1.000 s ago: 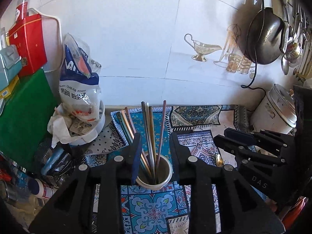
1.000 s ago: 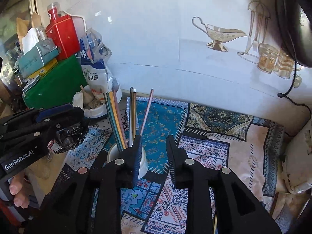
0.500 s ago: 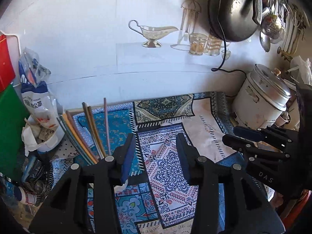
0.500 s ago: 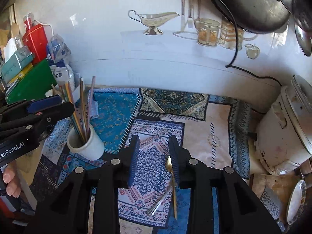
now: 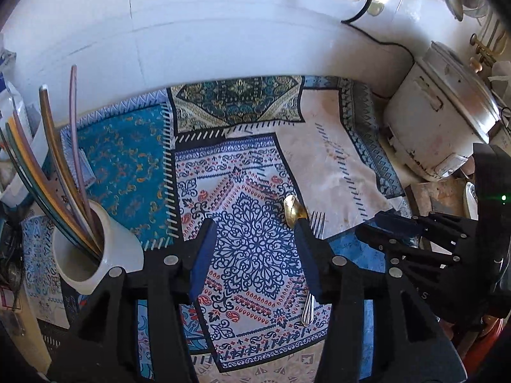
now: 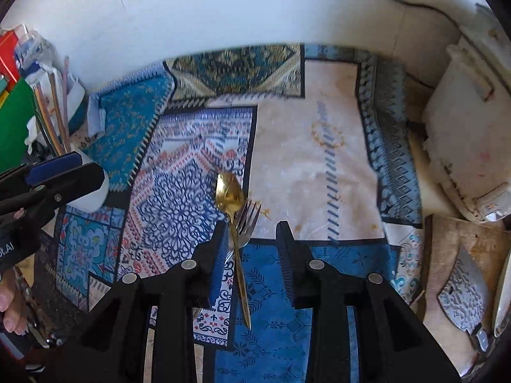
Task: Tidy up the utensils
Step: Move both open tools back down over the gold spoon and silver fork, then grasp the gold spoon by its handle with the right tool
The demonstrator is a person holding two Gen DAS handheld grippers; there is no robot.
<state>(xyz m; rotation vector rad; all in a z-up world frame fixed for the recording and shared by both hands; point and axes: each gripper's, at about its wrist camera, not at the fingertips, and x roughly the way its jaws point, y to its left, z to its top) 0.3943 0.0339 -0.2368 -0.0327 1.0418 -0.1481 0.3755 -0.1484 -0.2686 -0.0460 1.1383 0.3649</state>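
A gold spoon (image 6: 230,195) and a silver fork (image 6: 246,220) lie crossed on the patterned cloth (image 6: 316,159). My right gripper (image 6: 250,229) is open just above them, the spoon's handle running between its fingers near the left one. In the left wrist view the spoon (image 5: 293,209) and fork (image 5: 314,223) lie by the right finger of my open, empty left gripper (image 5: 254,226). A white cup (image 5: 86,255) holding several coloured chopsticks (image 5: 48,159) stands at the left. The cup also shows in the right wrist view (image 6: 91,191), behind the left gripper.
A white rice cooker (image 5: 440,121) stands at the right, against the tiled wall (image 5: 223,32). A green board (image 6: 12,121) and boxes crowd the left edge. A cleaver (image 6: 463,293) lies on a wooden board at the far right.
Both grippers have swung right and down, away from the cup. The right gripper has come down over the spoon and fork and opened wider.
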